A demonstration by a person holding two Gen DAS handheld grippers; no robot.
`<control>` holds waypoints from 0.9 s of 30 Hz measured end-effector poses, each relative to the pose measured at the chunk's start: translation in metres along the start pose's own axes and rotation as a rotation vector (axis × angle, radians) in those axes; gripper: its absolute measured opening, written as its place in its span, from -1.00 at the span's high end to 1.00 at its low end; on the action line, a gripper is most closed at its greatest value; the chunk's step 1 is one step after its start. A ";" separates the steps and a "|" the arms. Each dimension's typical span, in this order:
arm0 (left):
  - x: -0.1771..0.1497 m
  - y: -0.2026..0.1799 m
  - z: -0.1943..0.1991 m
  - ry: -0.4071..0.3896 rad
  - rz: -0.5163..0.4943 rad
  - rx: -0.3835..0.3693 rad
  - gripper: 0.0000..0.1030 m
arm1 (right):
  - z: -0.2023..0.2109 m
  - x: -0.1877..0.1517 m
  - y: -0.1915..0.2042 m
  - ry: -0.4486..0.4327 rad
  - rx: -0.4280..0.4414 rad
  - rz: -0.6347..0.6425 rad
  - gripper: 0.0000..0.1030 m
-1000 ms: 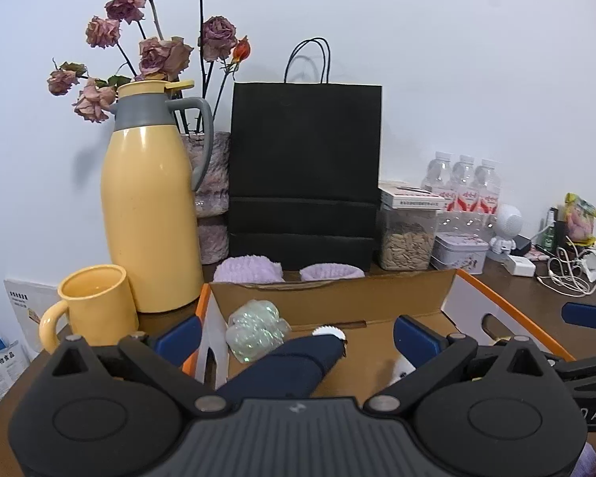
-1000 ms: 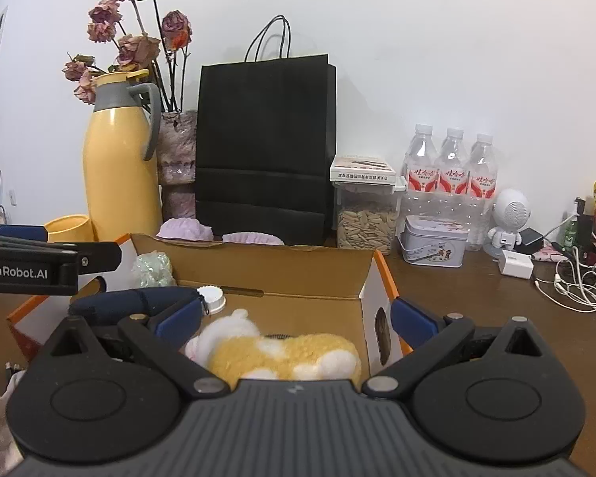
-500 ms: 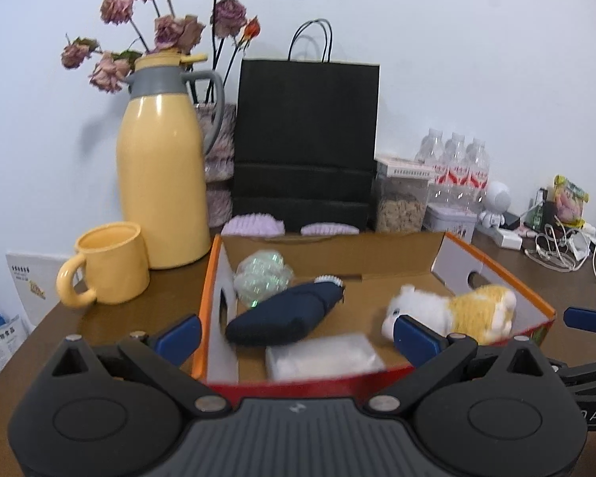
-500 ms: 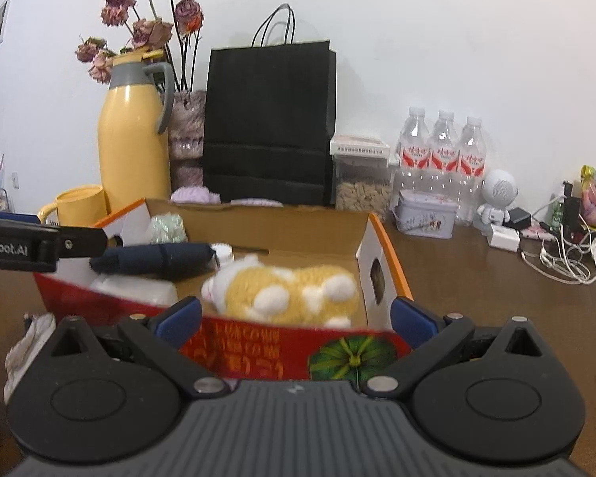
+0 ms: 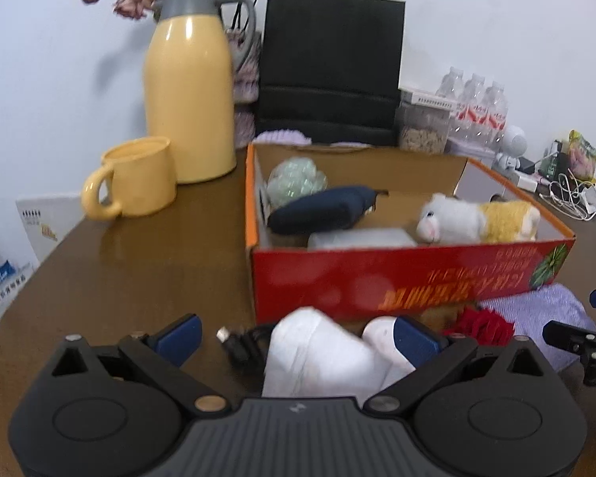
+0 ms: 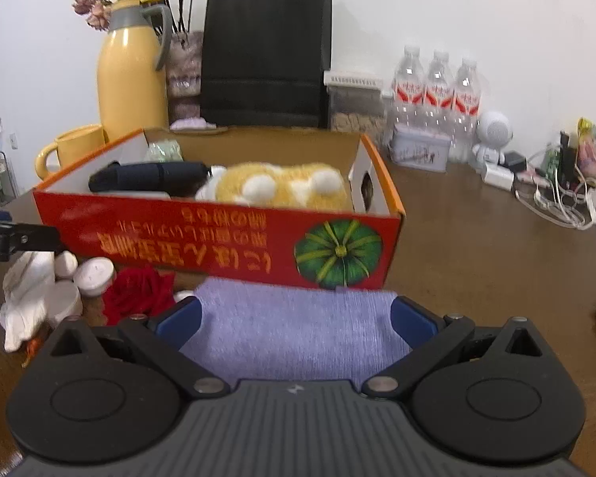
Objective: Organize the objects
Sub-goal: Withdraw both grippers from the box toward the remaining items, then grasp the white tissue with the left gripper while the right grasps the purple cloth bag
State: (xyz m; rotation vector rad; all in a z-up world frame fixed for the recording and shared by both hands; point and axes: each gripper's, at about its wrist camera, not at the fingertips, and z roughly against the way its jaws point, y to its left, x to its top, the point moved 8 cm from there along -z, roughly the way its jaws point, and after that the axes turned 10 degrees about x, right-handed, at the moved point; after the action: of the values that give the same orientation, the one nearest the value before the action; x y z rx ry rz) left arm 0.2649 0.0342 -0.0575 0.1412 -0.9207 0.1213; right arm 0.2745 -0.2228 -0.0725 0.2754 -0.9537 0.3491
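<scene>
An open red cardboard box (image 5: 409,274) (image 6: 218,234) holds a dark blue case (image 5: 322,210), a green bubbly ball (image 5: 296,183), a clear packet (image 5: 357,238) and a white and yellow plush toy (image 5: 476,218) (image 6: 282,187). My left gripper (image 5: 298,334) is open in front of the box, with a crumpled white cloth (image 5: 318,357) lying between its fingers. My right gripper (image 6: 296,320) is open too, its fingers on either side of a purple cloth (image 6: 294,334) on the table. A red rose (image 6: 139,290) and small white jars (image 6: 93,276) lie between the two cloths.
A yellow thermos (image 5: 190,79) and a yellow mug (image 5: 139,177) stand left of the box. Behind it are a black paper bag (image 5: 329,67), water bottles (image 6: 437,91) and a tin (image 6: 417,151). Cables (image 6: 556,202) lie at the right, and a black cable (image 5: 238,342) near my left fingers.
Both grippers have drawn back from over the box to the table in front of it. The white cloth, rose, jars and purple cloth have come into view.
</scene>
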 end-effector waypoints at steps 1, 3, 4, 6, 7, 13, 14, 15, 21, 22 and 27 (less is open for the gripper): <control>-0.002 0.001 0.000 0.004 -0.001 -0.001 -1.00 | 0.000 -0.002 -0.001 0.007 0.001 -0.004 -1.00; -0.006 0.002 0.002 0.007 -0.004 -0.001 -1.00 | -0.001 -0.005 -0.001 0.024 0.009 -0.010 -1.00; -0.008 0.003 0.002 0.011 -0.007 -0.002 -1.00 | -0.002 -0.008 0.000 0.034 0.015 -0.014 -1.00; -0.012 0.003 0.001 0.023 -0.008 -0.005 -1.00 | -0.006 -0.012 0.000 0.060 0.024 -0.018 -1.00; -0.015 0.003 0.000 0.031 -0.006 -0.008 -1.00 | -0.009 -0.015 -0.001 0.078 0.025 -0.021 -1.00; -0.025 0.005 -0.005 0.053 0.026 -0.031 -1.00 | -0.014 -0.020 -0.001 0.100 0.019 -0.028 -1.00; -0.025 0.006 -0.005 0.055 0.031 -0.035 -1.00 | -0.015 -0.020 0.000 0.100 0.019 -0.027 -1.00; -0.026 0.006 -0.005 0.057 0.038 -0.041 -1.00 | -0.015 -0.021 0.000 0.101 0.018 -0.027 -1.00; -0.031 0.007 -0.003 0.055 0.072 -0.080 -0.96 | -0.014 -0.021 0.000 0.102 0.021 -0.028 -1.00; -0.032 0.006 -0.001 0.049 0.072 -0.088 -0.88 | -0.014 -0.021 0.001 0.102 0.022 -0.028 -1.00; -0.034 0.001 0.009 0.031 0.088 -0.157 -0.31 | -0.012 -0.021 0.000 0.097 0.025 -0.025 -0.93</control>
State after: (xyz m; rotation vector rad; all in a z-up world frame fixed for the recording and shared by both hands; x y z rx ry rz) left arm 0.2374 0.0320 -0.0792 -0.0464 -0.9023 0.1323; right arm 0.2724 -0.2213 -0.0965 0.2908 -0.8499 0.3487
